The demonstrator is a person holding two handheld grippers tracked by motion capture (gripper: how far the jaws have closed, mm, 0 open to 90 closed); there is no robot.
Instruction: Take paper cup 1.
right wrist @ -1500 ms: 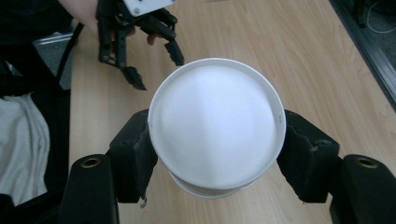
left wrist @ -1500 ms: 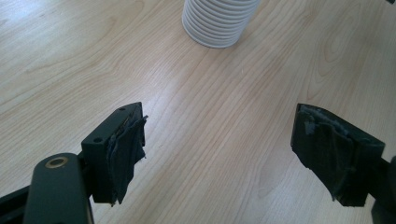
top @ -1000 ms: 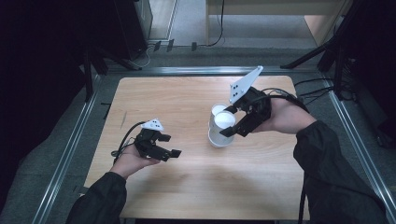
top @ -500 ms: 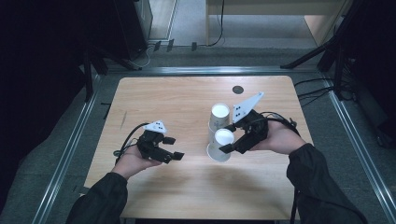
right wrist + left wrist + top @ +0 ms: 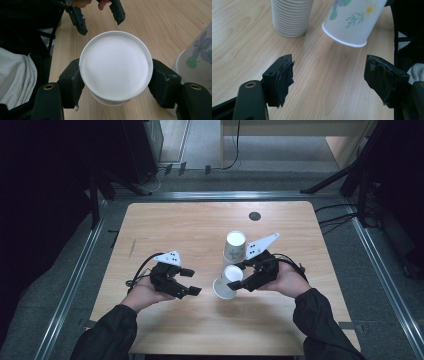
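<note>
A stack of paper cups [image 5: 235, 246] stands upside down on the wooden table [image 5: 175, 230]; its ribbed rims [image 5: 290, 17] and flowered side [image 5: 195, 62] show in the gripper views. My right gripper [image 5: 237, 276] is shut on a single flowered cup [image 5: 227, 282], tilted just in front of the stack. Its pads [image 5: 72, 86] press both sides, with the white base [image 5: 115, 67] facing that camera. My left gripper [image 5: 192, 281] is open to the cup's left with nothing between its jaws, which have just been opening slightly. The held cup's mouth [image 5: 344, 37] points toward it.
A small dark round disc [image 5: 255, 216] sits near the table's far edge. Metal rails [image 5: 80, 270] run along both sides of the table. Bare wood lies between the left gripper and the held cup.
The right hand has come down and toward me with the cup, from over the stack to just in front of it. The left gripper's jaws are narrower than before; that hand stayed put.
</note>
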